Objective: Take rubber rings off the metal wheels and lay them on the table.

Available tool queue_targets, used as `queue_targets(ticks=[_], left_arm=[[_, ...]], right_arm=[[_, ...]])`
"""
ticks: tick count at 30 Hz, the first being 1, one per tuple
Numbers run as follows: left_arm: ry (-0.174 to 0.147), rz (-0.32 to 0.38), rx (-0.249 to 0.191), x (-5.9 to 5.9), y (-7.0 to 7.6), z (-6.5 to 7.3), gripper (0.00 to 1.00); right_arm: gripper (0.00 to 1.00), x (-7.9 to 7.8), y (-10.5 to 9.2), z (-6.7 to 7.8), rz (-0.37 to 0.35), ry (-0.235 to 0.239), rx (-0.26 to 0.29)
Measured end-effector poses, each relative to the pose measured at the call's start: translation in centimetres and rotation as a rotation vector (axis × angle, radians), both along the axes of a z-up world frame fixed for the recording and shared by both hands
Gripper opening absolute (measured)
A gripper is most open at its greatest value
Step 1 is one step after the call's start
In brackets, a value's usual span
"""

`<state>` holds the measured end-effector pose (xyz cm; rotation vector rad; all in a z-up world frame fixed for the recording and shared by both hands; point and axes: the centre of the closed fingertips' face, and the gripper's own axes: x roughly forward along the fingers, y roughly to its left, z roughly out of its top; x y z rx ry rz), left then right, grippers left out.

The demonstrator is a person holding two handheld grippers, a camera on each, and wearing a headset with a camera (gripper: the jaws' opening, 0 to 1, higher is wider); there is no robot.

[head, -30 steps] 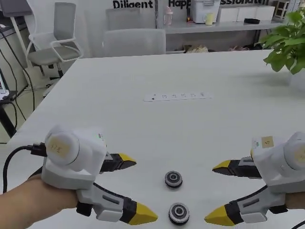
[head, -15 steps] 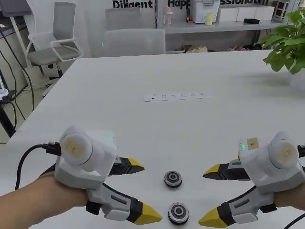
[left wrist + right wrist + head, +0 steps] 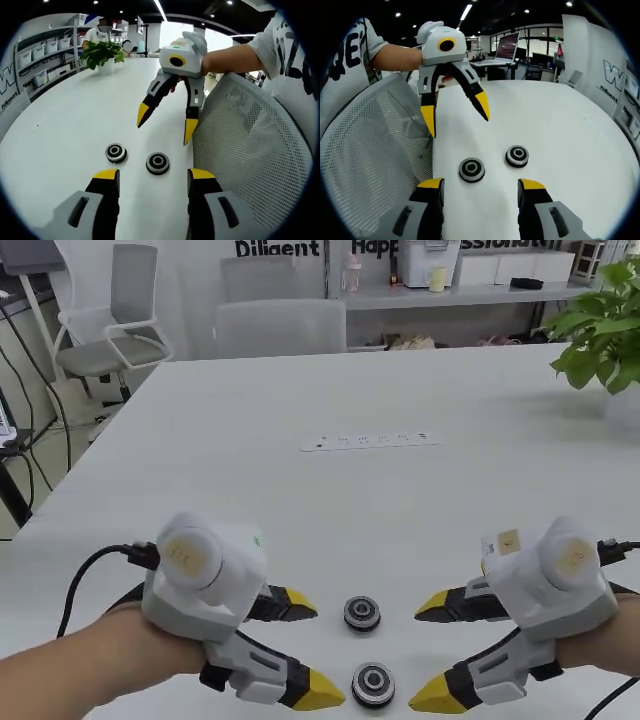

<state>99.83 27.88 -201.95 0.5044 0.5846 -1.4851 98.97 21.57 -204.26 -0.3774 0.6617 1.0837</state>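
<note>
Two wheels lie flat on the tabletop (image 3: 400,510), black rings (image 3: 149,163) on both: the far wheel (image 3: 362,613), with the near wheel (image 3: 373,682) just beside it. The left gripper (image 3: 328,654) is left of the far wheel and the right gripper (image 3: 415,657) is right of it. Neither touches it, and both have their fingers wide and empty.

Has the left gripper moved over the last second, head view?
Yes. The left gripper has shifted right, its upper tip now much nearer the far wheel, which holds its place below the power strip.
</note>
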Motion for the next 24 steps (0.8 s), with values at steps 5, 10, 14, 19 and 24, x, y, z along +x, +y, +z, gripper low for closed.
queue_targets(ticks=[5, 10, 14, 19, 24], left_arm=[[-0.006, -0.019, 0.018, -0.4, -0.3, -0.7, 0.48], [0.009, -0.021, 0.018, -0.5, -0.5, -1.1, 0.45], [0.010, -0.032, 0.032, -0.7, -0.9, -1.5, 0.43], [0.016, -0.026, 0.025, -0.5, -1.4, -1.7, 0.41], [0.020, -0.037, 0.024, -0.7, -2.3, -1.8, 0.38]], right_arm=[[0.54, -0.2, 0.3, -0.3, 0.011, 0.007, 0.001], [0.51, -0.6, 0.7, -0.5, 0.040, 0.010, -0.004], [0.49, -0.6, 1.2, -0.3, 0.055, 0.011, 0.007], [0.48, -0.4, 1.5, -0.5, 0.063, 0.010, 0.007], [0.47, -0.7, 1.7, -0.6, 0.069, 0.018, 0.008]])
